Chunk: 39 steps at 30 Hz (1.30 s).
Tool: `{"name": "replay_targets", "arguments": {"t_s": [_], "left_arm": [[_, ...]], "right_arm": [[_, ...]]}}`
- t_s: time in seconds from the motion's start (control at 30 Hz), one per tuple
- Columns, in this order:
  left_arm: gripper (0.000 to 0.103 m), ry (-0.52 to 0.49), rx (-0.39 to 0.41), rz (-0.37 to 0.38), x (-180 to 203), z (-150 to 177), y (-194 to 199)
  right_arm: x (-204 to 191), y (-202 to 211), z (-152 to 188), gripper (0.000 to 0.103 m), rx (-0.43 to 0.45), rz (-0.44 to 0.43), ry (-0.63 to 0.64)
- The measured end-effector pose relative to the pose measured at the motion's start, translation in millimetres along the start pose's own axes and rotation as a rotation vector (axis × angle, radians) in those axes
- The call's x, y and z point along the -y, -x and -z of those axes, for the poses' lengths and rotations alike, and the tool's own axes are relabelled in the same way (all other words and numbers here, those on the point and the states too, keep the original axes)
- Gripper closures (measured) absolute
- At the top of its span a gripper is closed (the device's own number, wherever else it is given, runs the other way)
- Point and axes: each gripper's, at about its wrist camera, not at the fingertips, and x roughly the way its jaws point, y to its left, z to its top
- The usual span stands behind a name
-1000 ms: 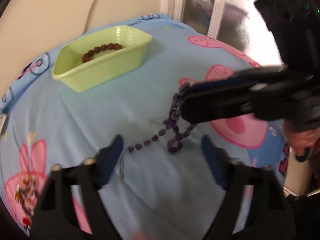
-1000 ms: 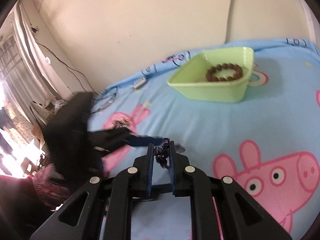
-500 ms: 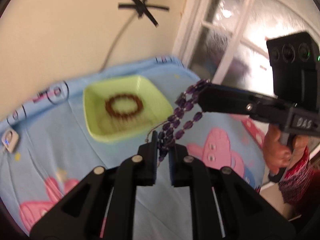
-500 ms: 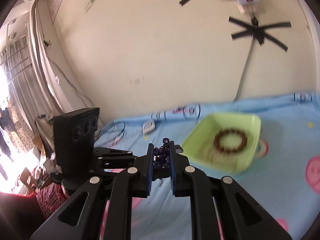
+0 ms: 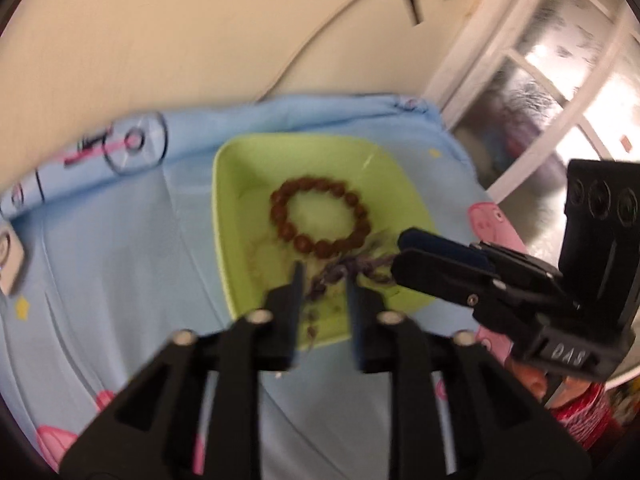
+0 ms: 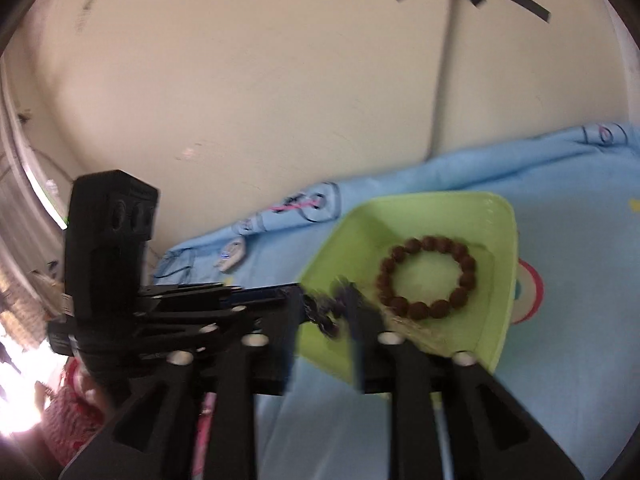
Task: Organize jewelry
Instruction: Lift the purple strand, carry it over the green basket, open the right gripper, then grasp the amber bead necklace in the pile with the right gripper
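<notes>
Over the green tray's (image 5: 236, 240) near rim, both the left gripper (image 5: 322, 280) and right gripper (image 6: 322, 308) hang with fingers spread, purple beads (image 5: 344, 270) lying between them beside the brown bracelet (image 5: 320, 220).

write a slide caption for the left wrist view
Both hand-held grippers over the green tray holding a brown bracelet and purple necklace.

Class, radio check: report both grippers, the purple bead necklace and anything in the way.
Left gripper open, right gripper open. Purple bead necklace lying in green tray, beside brown bead bracelet. Nothing blocking; both grippers crowd over the tray.
</notes>
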Motion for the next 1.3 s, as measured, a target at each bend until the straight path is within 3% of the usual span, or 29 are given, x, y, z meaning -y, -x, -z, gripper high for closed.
{"name": "replay_targets", "arguments": {"t_s": [0.03,0.1,0.27,0.3,0.37,0.4,0.43,0.5,0.57,0.63,0.73,0.83,1.0,1.1,1.2,1.3], "left_arm": [[0.076,0.001,0.008,0.006,-1,-1,4],[0.076,-0.010,0.038,-0.008,0,-3,22],[0.075,-0.013,0.238,0.025,2,4,120],[0.067,-0.018,0.286,0.028,0,14,145],[0.050,-0.029,0.362,-0.013,-7,40,181],[0.045,-0.032,0.399,-0.058,-14,59,198],[0.045,-0.029,0.417,-0.103,-23,78,210],[0.045,0.012,0.408,-0.166,-44,113,219],[0.045,0.067,0.377,-0.211,-65,145,217],[0.045,0.134,0.328,-0.271,-90,183,209],[0.045,0.216,0.281,-0.295,-114,229,200],[0.045,0.268,0.277,-0.270,-125,260,196],[0.045,0.261,0.281,-0.230,-124,279,192],[0.045,0.250,0.279,-0.208,-124,283,186],[0.045,0.245,0.274,-0.194,-124,287,182],[0.045,0.239,0.279,-0.184,-124,289,181]], "right_arm": [[0,0,0,0.082,0.008,0.015,-0.003],[-5,8,-2,0.080,0.040,0.006,0.010],[-45,57,-8,0.081,0.179,-0.039,0.073],[-57,70,-4,0.079,0.214,-0.055,0.095],[-73,85,7,0.055,0.264,-0.086,0.123],[-79,89,17,0.036,0.280,-0.104,0.121],[-82,89,23,0.031,0.273,-0.122,0.112],[-86,68,42,0.031,0.154,-0.161,0.100],[-86,43,64,0.040,0.072,-0.141,0.091],[-87,10,87,0.075,-0.028,-0.127,0.096],[-88,-27,108,0.095,-0.154,-0.144,0.047],[-110,-56,123,0.100,-0.230,-0.130,0.111],[-150,-81,110,0.100,-0.240,-0.059,0.244],[-150,-112,94,0.099,-0.273,-0.029,0.222],[-147,-141,94,0.096,-0.358,-0.034,0.200],[-150,-133,101,0.096,-0.334,-0.004,0.275]]}}
